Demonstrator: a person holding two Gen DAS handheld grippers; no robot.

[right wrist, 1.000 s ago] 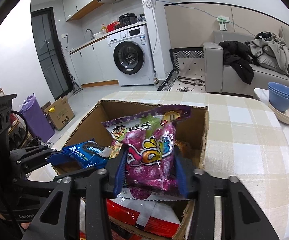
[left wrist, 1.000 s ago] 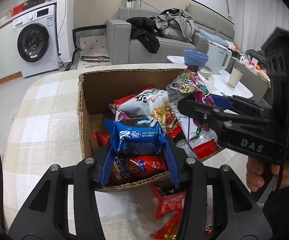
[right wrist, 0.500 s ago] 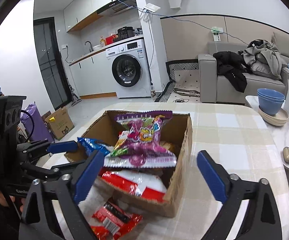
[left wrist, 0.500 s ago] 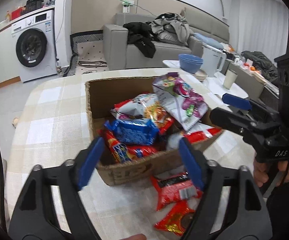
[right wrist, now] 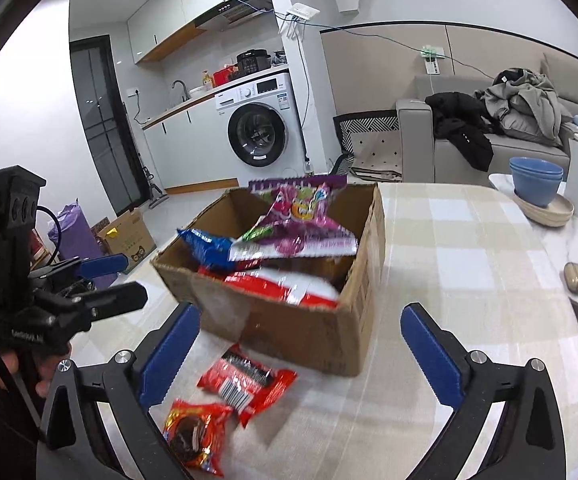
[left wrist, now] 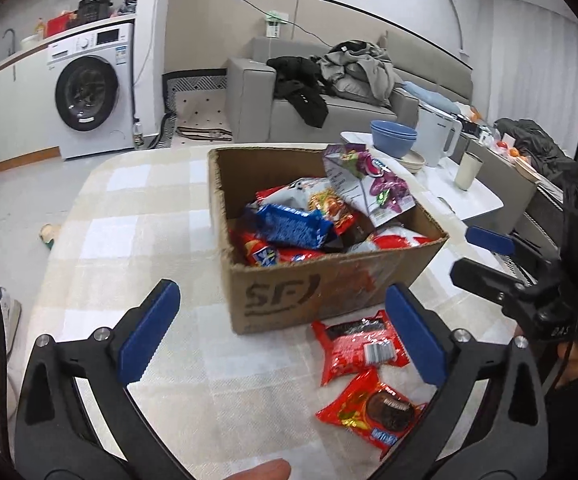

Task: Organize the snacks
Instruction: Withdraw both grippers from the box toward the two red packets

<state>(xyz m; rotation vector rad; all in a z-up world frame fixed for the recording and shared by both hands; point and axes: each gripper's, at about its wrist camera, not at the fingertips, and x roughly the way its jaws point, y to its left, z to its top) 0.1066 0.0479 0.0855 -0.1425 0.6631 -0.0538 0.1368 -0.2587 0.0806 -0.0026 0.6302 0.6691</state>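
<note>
Checked bench (left wrist: 137, 216) carries our cardboard box (left wrist: 329, 288) at frame centre. Our left gripper (left wrist: 281, 328) and right gripper (right wrist: 301, 344) have just opened wide, both empty.

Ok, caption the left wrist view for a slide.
Open left gripper empty before a cardboard box of snacks; two red packets lie outside it.

Checked tablecloth table (left wrist: 137, 216), cardboard box (left wrist: 329, 292), two red snack packets (left wrist: 359, 346) beside it
</note>
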